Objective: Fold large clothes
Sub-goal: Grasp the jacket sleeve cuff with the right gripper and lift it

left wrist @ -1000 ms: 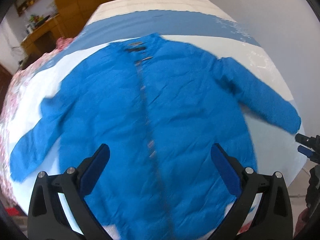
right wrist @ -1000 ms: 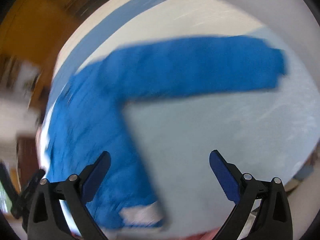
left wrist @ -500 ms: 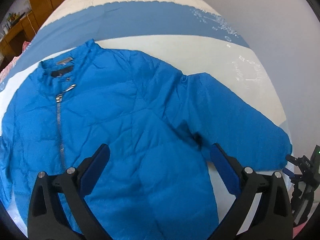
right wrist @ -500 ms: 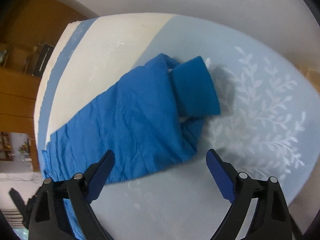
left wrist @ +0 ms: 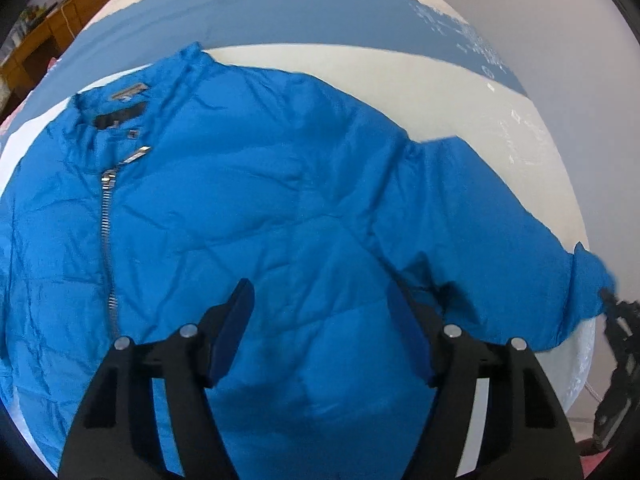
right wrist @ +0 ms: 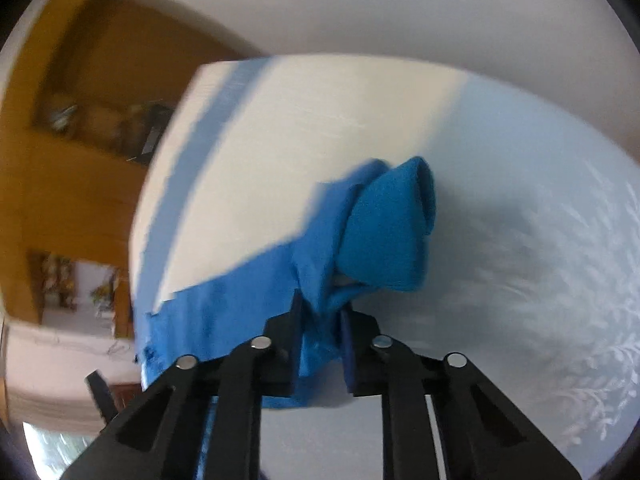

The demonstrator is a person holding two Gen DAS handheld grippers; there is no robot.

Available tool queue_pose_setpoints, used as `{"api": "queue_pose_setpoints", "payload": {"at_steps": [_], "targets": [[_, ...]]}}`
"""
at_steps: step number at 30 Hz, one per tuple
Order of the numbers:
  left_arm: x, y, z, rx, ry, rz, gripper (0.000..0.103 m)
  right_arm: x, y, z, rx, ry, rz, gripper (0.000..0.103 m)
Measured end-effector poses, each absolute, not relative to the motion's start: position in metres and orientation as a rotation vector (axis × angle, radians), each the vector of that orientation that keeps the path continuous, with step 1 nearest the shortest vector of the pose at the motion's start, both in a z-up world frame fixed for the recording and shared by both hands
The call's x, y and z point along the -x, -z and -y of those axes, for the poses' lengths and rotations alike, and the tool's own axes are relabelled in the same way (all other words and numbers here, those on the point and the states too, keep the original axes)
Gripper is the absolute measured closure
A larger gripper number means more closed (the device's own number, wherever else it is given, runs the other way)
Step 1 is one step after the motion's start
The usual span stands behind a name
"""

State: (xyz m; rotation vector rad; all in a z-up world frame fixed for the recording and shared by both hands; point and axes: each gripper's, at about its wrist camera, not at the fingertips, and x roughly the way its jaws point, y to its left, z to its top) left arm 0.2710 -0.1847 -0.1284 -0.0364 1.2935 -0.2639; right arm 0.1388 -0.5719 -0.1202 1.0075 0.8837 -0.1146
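Note:
A bright blue puffer jacket (left wrist: 248,208) lies front-up on the bed, zipped, collar to the upper left. Its right-hand sleeve (left wrist: 500,232) stretches toward the bed's right edge. My left gripper (left wrist: 320,308) is open and empty, just above the jacket's body near the armpit. My right gripper (right wrist: 320,312) is shut on the sleeve's end (right wrist: 324,280), with the knit cuff (right wrist: 388,232) bunched just beyond the fingers. The right gripper also shows at the far right of the left wrist view (left wrist: 616,320), at the cuff.
The bed cover (left wrist: 360,60) is white with a blue band (left wrist: 300,12) and a pale leaf-patterned part (right wrist: 560,280). A white wall (right wrist: 400,12) runs close along the bed. Wooden cabinets and shelves (right wrist: 80,120) stand beyond the bed's far end.
My right gripper closed in on the sleeve end and shut on it. My left gripper dropped nearer to the jacket and its jaws narrowed somewhat.

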Motion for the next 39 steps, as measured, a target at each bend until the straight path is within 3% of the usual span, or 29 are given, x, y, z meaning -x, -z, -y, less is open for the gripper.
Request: {"api": "queue_pose_setpoints", "payload": {"at_steps": [5,11,13,15,16,20,23,25,26,27,28,29,30,39], "targets": [[-0.272,0.118,0.151,0.068,0.224,-1.266,0.034,-0.194,0.075,0.504,-0.869,-0.136,-0.874,0.103],[-0.267,0.114,0.108,0.110,0.176,-1.268,0.033,-0.242,0.050,0.425,-0.604,-0.155,-0.957,0.102],[-0.262,0.112,0.094,0.125,0.163,-1.267,0.031,-0.239,0.050,0.427,-0.561,-0.081,-0.976,0.092],[-0.262,0.112,0.088,0.121,0.151,-1.262,0.030,-0.236,0.057,0.437,-0.485,0.070,-1.019,0.046],[-0.262,0.111,0.084,0.117,0.142,-1.259,0.029,-0.229,0.063,0.437,-0.440,0.142,-1.042,0.037],[-0.267,0.113,0.082,0.128,0.138,-1.263,0.028,-0.242,0.093,0.437,-0.294,0.282,-1.185,0.023],[-0.269,0.113,0.087,0.126,0.152,-1.268,0.028,-0.243,0.127,0.449,-0.212,0.396,-1.289,0.023],[-0.268,0.113,0.092,0.110,0.167,-1.270,0.028,-0.242,0.143,0.460,-0.221,0.438,-1.317,0.026],[-0.267,0.113,0.093,0.100,0.174,-1.269,0.028,-0.240,0.146,0.466,-0.255,0.435,-1.305,0.035],[-0.267,0.112,0.094,0.089,0.174,-1.266,0.028,-0.237,0.145,0.471,-0.284,0.433,-1.291,0.052],[-0.266,0.112,0.094,0.085,0.173,-1.265,0.028,-0.233,0.140,0.480,-0.318,0.436,-1.275,0.062],[-0.266,0.112,0.093,0.086,0.173,-1.262,0.028,-0.230,0.137,0.487,-0.335,0.446,-1.264,0.088],[-0.265,0.111,0.093,0.089,0.171,-1.262,0.028,-0.223,0.131,0.498,-0.393,0.444,-1.241,0.094],[-0.262,0.110,0.078,0.111,0.150,-1.264,0.028,-0.211,0.049,0.461,-0.613,0.008,-0.963,0.097]]}}
